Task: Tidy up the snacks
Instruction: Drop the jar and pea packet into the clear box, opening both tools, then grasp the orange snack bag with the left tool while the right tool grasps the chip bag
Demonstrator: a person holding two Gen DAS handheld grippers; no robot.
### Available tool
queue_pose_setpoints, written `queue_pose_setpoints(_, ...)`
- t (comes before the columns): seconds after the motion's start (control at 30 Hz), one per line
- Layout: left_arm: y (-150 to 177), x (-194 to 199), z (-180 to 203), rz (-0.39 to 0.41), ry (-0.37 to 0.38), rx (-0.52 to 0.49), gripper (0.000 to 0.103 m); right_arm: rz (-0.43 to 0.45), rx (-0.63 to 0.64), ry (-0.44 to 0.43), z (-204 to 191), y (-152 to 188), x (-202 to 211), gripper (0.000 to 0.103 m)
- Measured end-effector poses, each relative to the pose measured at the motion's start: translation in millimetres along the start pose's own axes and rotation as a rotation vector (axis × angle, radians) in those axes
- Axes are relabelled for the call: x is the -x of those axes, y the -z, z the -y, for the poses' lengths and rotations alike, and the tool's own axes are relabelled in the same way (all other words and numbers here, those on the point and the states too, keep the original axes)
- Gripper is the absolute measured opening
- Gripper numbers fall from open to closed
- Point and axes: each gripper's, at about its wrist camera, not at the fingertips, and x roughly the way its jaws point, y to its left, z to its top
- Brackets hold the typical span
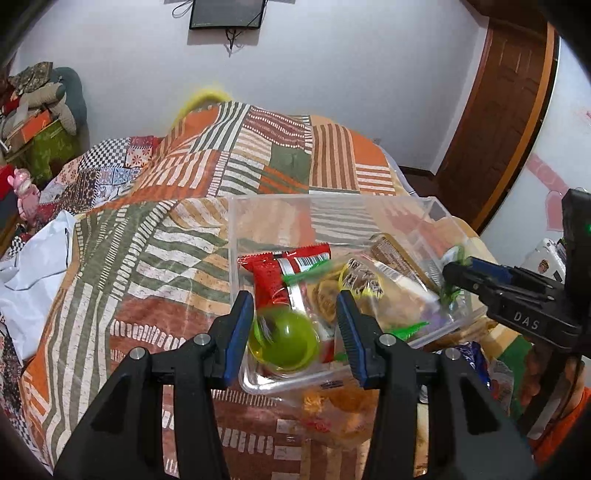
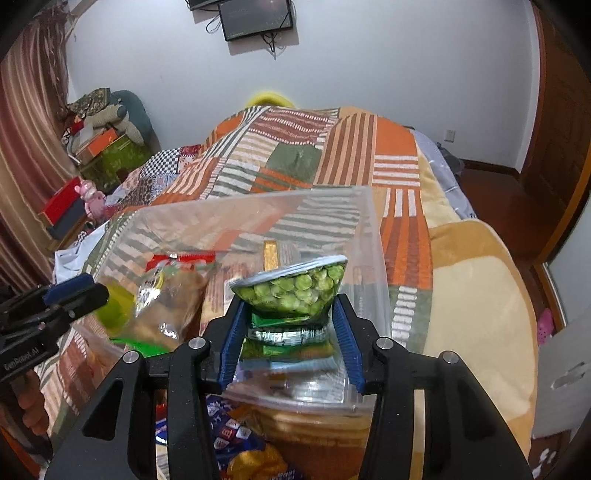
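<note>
Mostly blurred: left tongs [image 1: 295,325] w/ gap round green ball [image 1: 284,341]; right tongs [image 2: 291,345] pinch pea bag [image 2: 295,291].

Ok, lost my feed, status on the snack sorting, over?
Left gripper open, green jelly cup loose between jaws. Right gripper pinching pea packet over clear bin. Nothing blocking.

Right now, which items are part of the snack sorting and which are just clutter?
Job:
clear bin
green jelly cup between the left gripper jaws
green pea packet in the right gripper
red packet
loose snacks in front of the bin

Clutter:
patchwork blanket
pink toy
wall screen
</note>
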Motion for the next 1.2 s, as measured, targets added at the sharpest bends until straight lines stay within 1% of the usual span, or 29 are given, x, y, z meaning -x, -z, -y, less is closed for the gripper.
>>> queue_pose_setpoints(0.1,-1,8,2,0.010,-0.011,-0.012,0.050,0.002,-0.001,-0.001,2,0,6,0.048)
queue_pose_setpoints(0.27,1,24,1,0.021,-0.005,-0.010,0.053,0.043,0.008,-0.005,2,0,28,0.054)
queue_pose_setpoints(0.37,5,34,2,0.030,-0.007,-0.011,0.058,0.068,0.016,-0.007,4,1,43,0.059)
queue_pose_setpoints(0.43,9,41,4,0.035,-0.010,-0.017,0.061,0.085,0.015,-0.007,7,4,53,0.065)
queue_pose_setpoints(0.6,22,53,9,0.029,-0.011,-0.035,0.065,0.100,0.013,-0.007,17,17,71,0.071)
queue_pose_setpoints(0.73,34,56,13,0.006,-0.014,-0.049,0.068,0.075,0.019,0.005,23,32,75,0.074)
queue_pose_setpoints(0.87,48,53,17,-0.025,-0.012,-0.060,0.069,0.030,0.004,0.022,33,53,72,0.076)
queue_pose_setpoints(1.1,65,38,22,-0.082,-0.001,-0.059,0.070,-0.092,-0.034,-0.001,43,90,57,0.076)
queue_pose_setpoints(1.2,69,31,26,-0.099,0.008,-0.063,0.071,-0.131,-0.051,-0.008,44,99,47,0.076)
